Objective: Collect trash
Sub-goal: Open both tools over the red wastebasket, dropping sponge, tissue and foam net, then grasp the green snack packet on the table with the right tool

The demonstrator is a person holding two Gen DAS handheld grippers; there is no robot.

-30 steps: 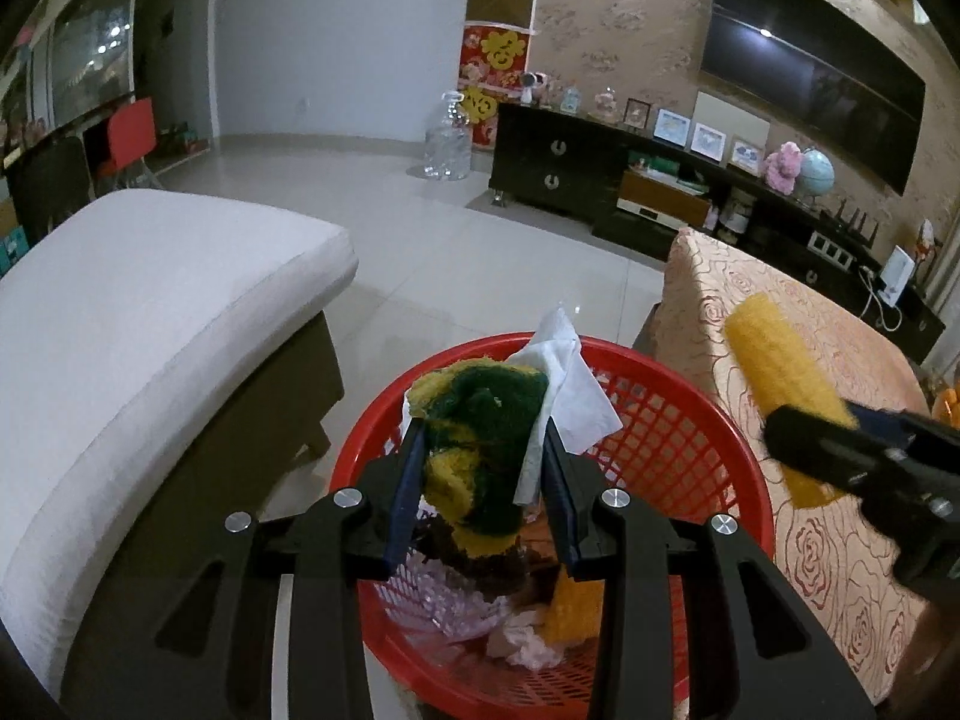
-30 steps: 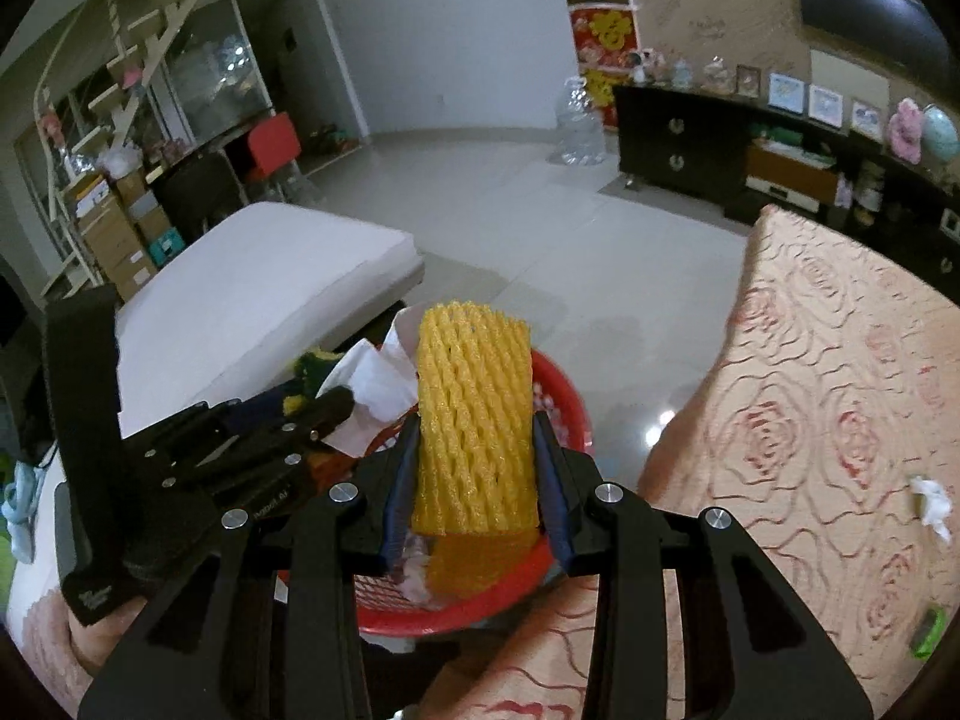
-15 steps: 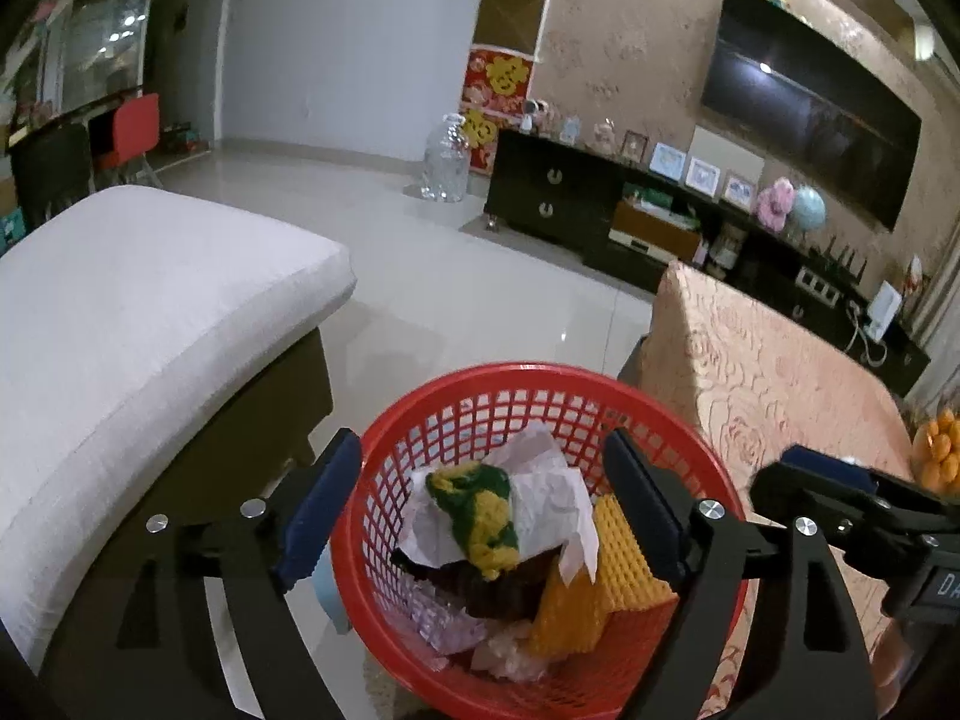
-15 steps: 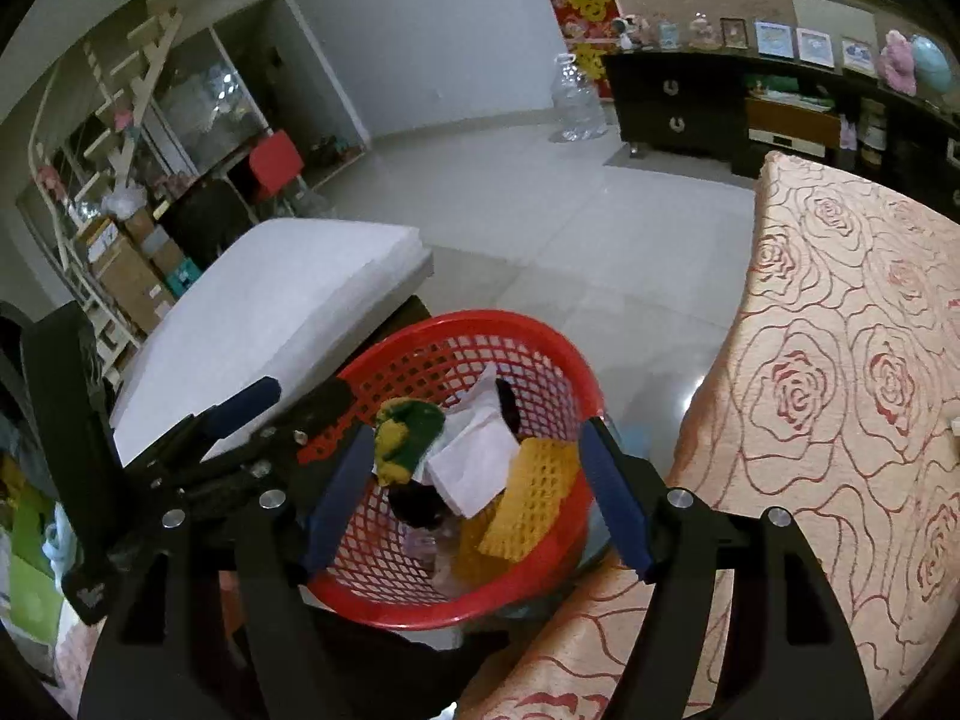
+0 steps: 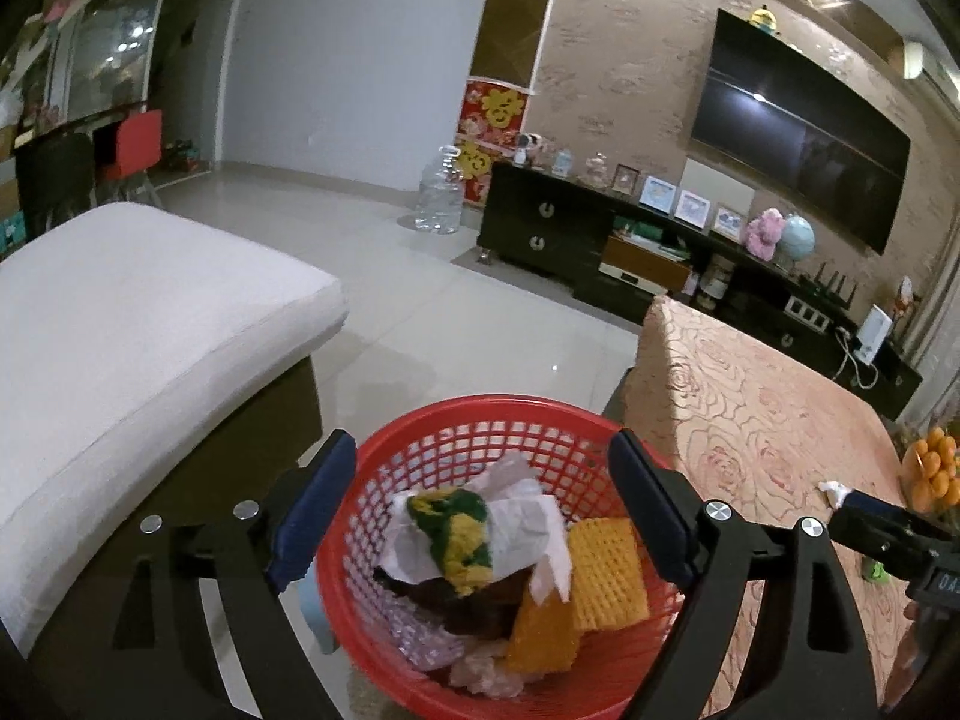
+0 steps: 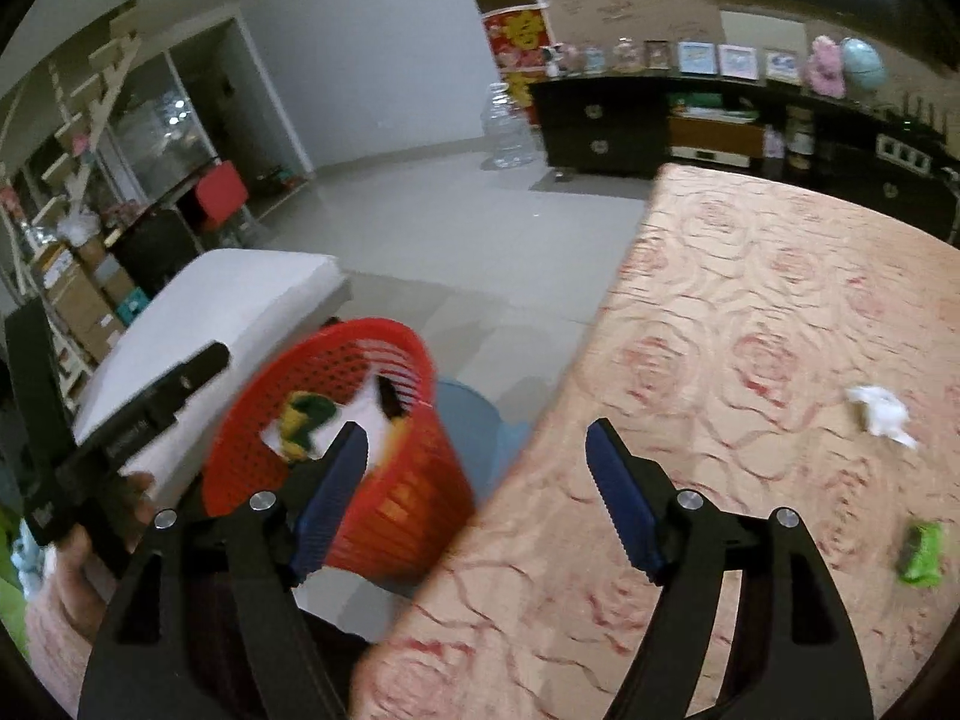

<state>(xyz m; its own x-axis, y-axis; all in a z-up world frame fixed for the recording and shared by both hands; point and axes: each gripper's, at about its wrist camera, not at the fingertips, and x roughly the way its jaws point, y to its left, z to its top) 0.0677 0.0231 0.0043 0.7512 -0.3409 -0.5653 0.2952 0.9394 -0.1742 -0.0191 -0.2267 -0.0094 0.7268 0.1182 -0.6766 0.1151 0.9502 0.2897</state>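
- On the red poster [image 5: 493, 111] by the doorway I see large yellow characters, but I cannot read them.
- The right gripper [image 5: 936, 582] carries pale lettering on its body; I can't make it out.

A table under a pinkish rose-patterned cloth [image 6: 750, 360] fills the space ahead of and to the right of the right gripper's jaws, its near edge running between them. On the cloth, a crumpled white tissue [image 6: 882, 411] lies beyond and right of the right jaw, and a small green wrapper [image 6: 921, 552] lies nearer, level with that jaw and further right. Left of the jaws is pale tiled floor [image 6: 456, 234], where a red mesh basket [image 6: 384, 516] stands beside the table edge, behind the left jaw.
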